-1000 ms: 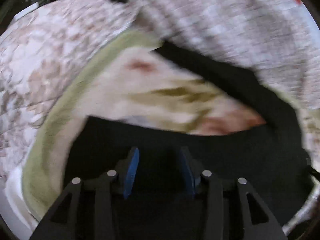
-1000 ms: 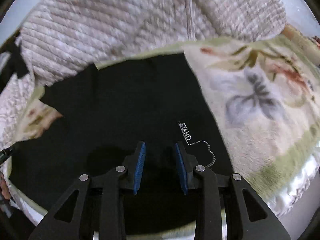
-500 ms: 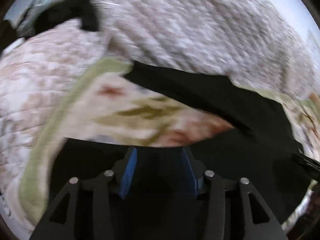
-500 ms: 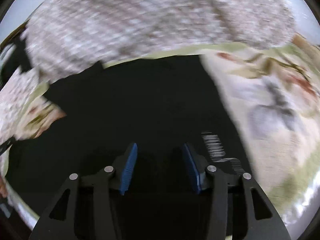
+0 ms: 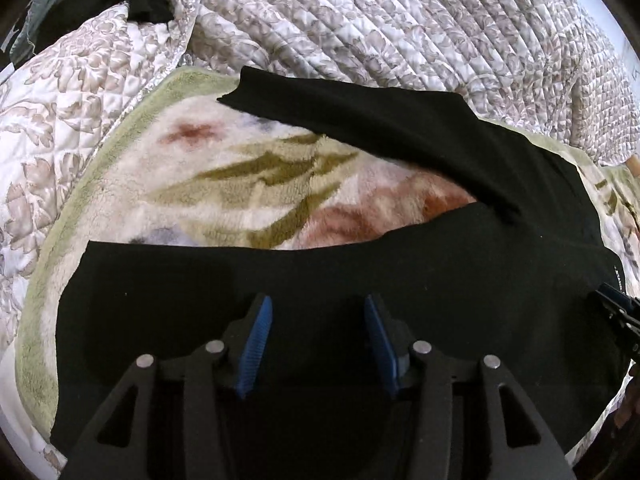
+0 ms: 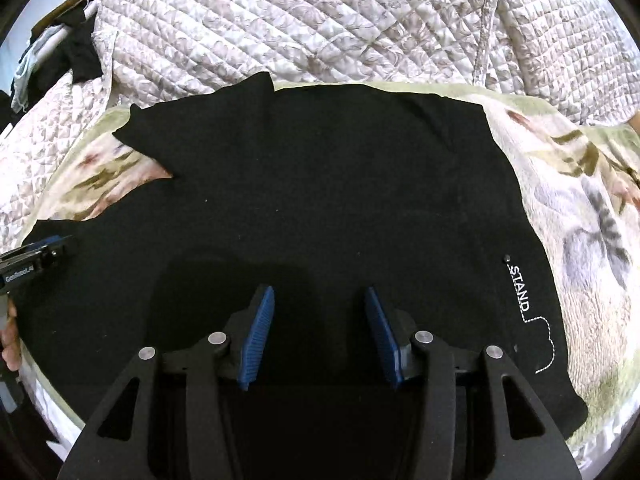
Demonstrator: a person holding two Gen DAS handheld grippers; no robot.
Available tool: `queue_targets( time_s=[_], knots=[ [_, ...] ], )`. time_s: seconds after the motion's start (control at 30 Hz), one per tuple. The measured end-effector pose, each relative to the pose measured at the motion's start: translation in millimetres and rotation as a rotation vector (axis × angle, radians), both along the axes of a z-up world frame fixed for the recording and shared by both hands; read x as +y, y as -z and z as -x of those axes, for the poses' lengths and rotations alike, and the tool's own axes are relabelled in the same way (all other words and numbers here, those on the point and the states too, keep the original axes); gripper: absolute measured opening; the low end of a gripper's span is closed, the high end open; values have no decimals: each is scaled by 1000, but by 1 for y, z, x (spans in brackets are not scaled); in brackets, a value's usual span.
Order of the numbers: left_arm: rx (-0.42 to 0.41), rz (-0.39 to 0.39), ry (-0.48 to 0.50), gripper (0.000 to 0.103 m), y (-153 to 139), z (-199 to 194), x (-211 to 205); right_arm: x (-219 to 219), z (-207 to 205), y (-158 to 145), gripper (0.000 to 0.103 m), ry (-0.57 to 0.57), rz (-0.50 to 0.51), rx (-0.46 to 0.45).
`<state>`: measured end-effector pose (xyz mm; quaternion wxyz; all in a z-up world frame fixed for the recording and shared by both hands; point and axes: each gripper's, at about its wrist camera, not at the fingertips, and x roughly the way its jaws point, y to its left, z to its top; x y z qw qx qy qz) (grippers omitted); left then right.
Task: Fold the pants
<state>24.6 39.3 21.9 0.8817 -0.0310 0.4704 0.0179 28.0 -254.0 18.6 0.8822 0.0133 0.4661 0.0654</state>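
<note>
Pants [image 6: 320,168] lying flat on blanket [image 5: 248,184], both grippers' fingers [image 5: 256,344] [image 6: 258,338] hovering half-open, empty, having just been opening; top leg risking bunching if grabbed single-layer.

"STAND" was printed in white on the black pants [image 6: 320,184], right of the right gripper [image 6: 318,332]; partly legible lettering was borne by the left gripper [image 6: 36,260].
</note>
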Motion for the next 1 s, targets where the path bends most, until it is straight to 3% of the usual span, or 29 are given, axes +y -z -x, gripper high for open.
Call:
queue_targets(
  time_s=[0.23, 0.33, 0.4, 0.5, 0.7, 0.87, 1.0],
  knots=[
    [9, -5, 78, 51, -14, -14, -3, 3, -9, -11, 57, -62, -22, 27],
    [-27, 19, 142, 59, -36, -39, 2, -4, -35, -28, 63, -125, -46, 25],
    [-77, -14, 173, 67, -50, -68, 7, -10, -56, -35, 69, -167, -55, 29],
    [-82, -13, 190, 73, -56, -116, 15, -19, -94, -43, 70, -215, 12, 18],
    [-59, 3, 192, 74, -40, -213, 11, -43, -176, -36, 70, -261, 20, 27],
    [-62, -12, 247, 77, -19, -265, -6, -51, -230, -13, 70, -307, 31, 64],
    [-6, -23, 283, 77, 9, -295, -11, -56, -255, -4, 70, -347, 27, 59]
  ],
)
